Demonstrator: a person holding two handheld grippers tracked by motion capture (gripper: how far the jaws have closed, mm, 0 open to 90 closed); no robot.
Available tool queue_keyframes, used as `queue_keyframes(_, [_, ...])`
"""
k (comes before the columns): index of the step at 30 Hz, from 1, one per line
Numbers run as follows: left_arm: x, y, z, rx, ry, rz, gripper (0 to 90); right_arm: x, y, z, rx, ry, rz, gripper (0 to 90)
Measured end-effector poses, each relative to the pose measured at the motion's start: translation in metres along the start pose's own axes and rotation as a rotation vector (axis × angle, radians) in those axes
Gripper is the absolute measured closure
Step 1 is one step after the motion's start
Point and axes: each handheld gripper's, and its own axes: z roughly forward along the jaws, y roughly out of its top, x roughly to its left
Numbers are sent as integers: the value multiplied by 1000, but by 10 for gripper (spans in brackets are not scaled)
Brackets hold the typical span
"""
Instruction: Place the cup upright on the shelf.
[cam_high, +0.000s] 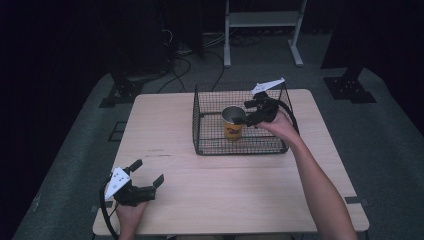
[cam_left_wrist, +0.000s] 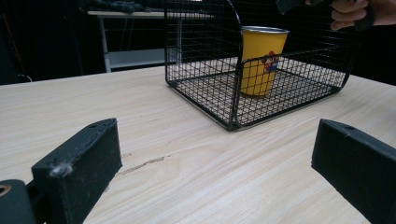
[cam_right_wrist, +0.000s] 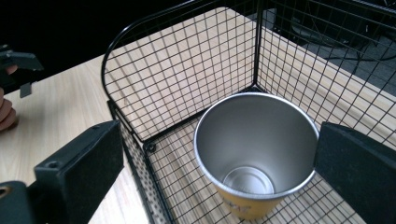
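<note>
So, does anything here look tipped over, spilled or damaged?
Nothing stands out. The yellow cup stands upright and empty inside the wire basket, which sits square on the table. The right gripper hovers open at the cup's rim; the left gripper is open too.

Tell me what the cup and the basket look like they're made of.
Cup: likely metal, with a dull silvery inside, a thin rolled rim and a yellow printed coat outside. Basket: thin wire mesh, apparently metal, with a black coat, probably paint.
</note>
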Motion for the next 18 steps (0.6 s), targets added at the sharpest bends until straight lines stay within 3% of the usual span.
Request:
queue_keyframes(8, [0,0,0,-2,2,2,8,10,-9,-22,-32,18,-2,11])
queue_keyframes(18, [0,0,0,-1,4,3,9,21,-23,-37,-36,34,-8,12])
